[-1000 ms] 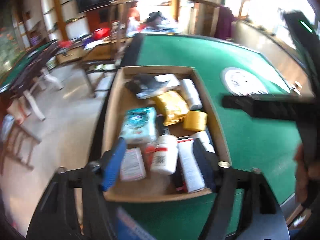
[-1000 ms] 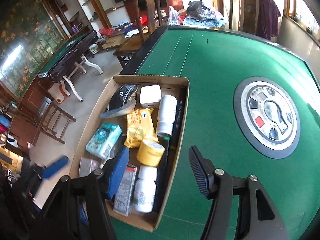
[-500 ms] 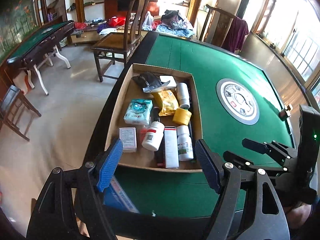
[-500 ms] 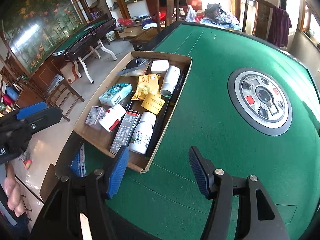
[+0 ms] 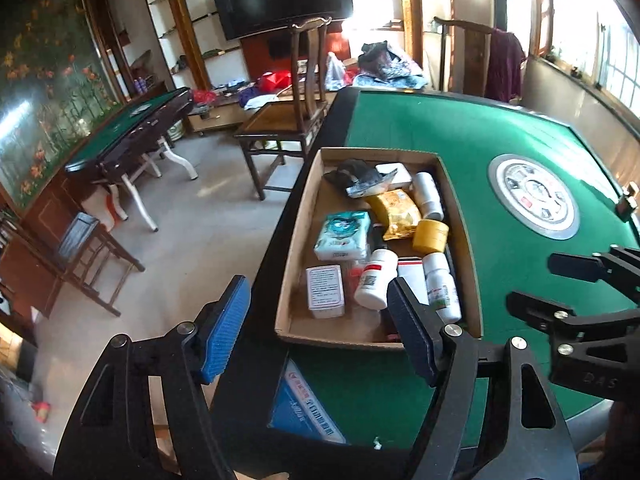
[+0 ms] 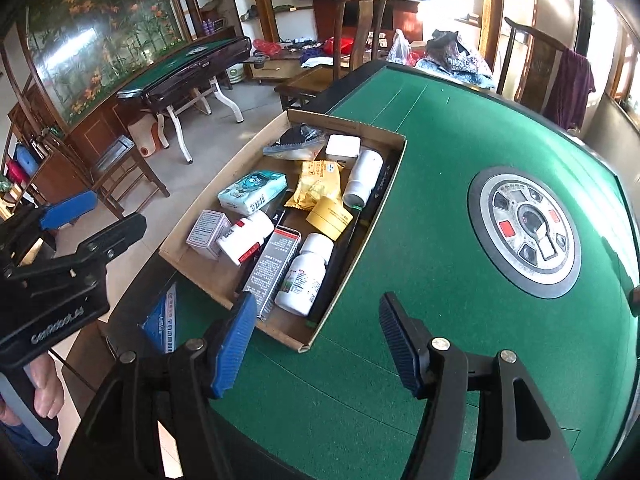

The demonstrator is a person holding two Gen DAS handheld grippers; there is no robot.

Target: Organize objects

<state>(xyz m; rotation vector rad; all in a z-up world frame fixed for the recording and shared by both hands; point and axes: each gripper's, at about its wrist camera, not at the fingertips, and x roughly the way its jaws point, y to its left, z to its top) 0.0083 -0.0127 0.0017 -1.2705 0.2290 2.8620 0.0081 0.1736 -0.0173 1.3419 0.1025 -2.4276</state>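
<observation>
Left wrist view shows my left gripper (image 5: 320, 328) spread wide with nothing between its pads, hanging over the near left edge of the green table (image 5: 500, 152), just short of the cardboard tray (image 5: 294, 256). Packed in that tray lie white pill bottles, a yellow pouch (image 5: 396, 214), a yellow tape roll (image 5: 430, 236), a teal tissue pack (image 5: 342, 234) and small boxes. My right gripper (image 6: 316, 340) is also wide open and empty, above the felt beside the tray's near right corner.
</observation>
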